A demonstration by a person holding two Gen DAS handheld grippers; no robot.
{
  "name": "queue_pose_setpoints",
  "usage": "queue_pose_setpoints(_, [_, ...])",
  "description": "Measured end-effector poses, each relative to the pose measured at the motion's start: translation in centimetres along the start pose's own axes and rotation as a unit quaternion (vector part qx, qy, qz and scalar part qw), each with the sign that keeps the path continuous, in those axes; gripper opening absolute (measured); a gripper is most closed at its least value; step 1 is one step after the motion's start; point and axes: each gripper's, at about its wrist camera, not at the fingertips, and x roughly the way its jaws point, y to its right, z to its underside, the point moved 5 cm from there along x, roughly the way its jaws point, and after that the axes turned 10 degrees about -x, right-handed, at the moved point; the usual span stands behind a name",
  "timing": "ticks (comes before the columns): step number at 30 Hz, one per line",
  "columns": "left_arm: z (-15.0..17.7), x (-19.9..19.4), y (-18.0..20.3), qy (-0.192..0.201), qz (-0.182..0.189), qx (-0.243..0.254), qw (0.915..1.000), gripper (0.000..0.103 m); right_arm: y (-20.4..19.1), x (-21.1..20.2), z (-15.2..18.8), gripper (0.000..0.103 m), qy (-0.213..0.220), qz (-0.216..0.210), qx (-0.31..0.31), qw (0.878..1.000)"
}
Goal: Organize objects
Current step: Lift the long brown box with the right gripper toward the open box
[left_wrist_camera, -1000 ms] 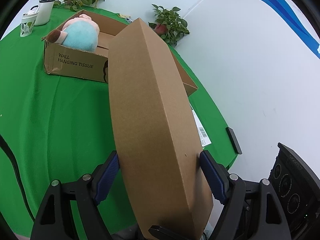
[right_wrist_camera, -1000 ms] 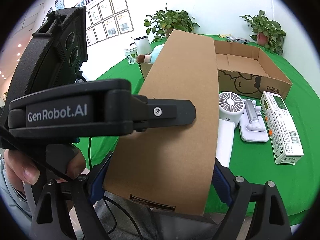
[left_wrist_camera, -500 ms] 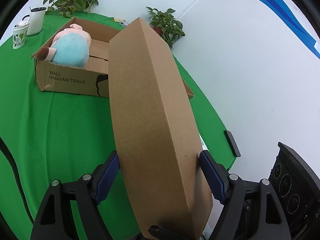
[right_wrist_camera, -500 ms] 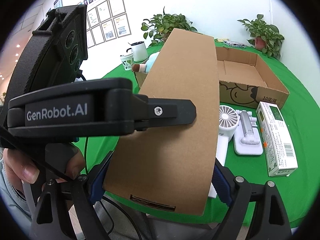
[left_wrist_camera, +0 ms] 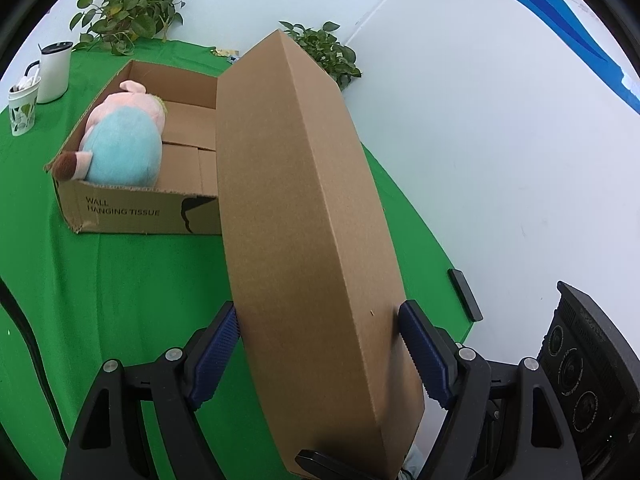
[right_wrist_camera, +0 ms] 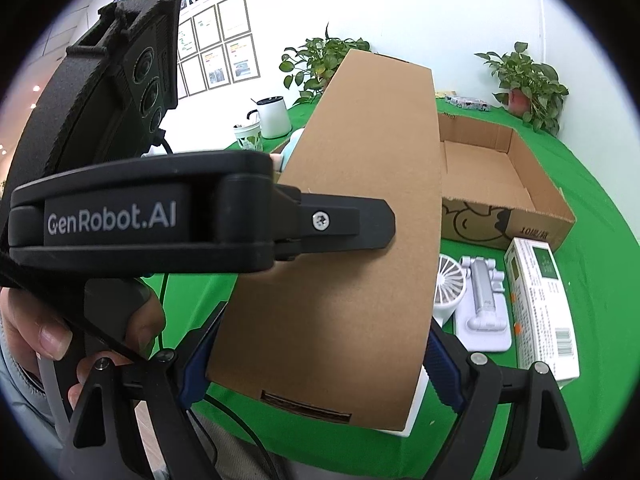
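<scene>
Both grippers hold one long flat brown cardboard box (left_wrist_camera: 304,216) above the green table. My left gripper (left_wrist_camera: 320,348) is shut on its sides; it also shows from the side in the right wrist view (right_wrist_camera: 224,220). My right gripper (right_wrist_camera: 320,356) is shut on the same box (right_wrist_camera: 352,232) at its near end. An open cardboard tray (left_wrist_camera: 136,212) marked "WALL HANGING TISSUE" stands behind, with a pink and blue plush toy (left_wrist_camera: 124,144) at its left end. In the right wrist view the tray (right_wrist_camera: 520,184) shows bare at its right end.
On the green table (right_wrist_camera: 600,240) to the right lie a white handheld fan (right_wrist_camera: 450,284), a white stand (right_wrist_camera: 486,304) and a white printed carton (right_wrist_camera: 542,304). A white jug (left_wrist_camera: 54,72) and paper cup (left_wrist_camera: 22,108) stand far left. Potted plants (left_wrist_camera: 128,8) line the back.
Both grippers have carried the long box forward toward the open tray, which now looks nearer and is seen more from above. The grips are unchanged.
</scene>
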Motion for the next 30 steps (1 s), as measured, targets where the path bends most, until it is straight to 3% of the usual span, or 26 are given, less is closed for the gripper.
queue_pose_setpoints(13, [-4.4, 0.2, 1.3, 0.006, -0.002, 0.019, 0.9998, 0.078, 2.1, 1.1, -3.3, 0.087, 0.015, 0.008, -0.006, 1.0])
queue_pose_setpoints(30, [-9.9, 1.5, 0.8, 0.005, 0.003, 0.005, 1.0, 0.078, 4.0, 3.2, -7.0, 0.087, 0.009, 0.01, -0.009, 1.0])
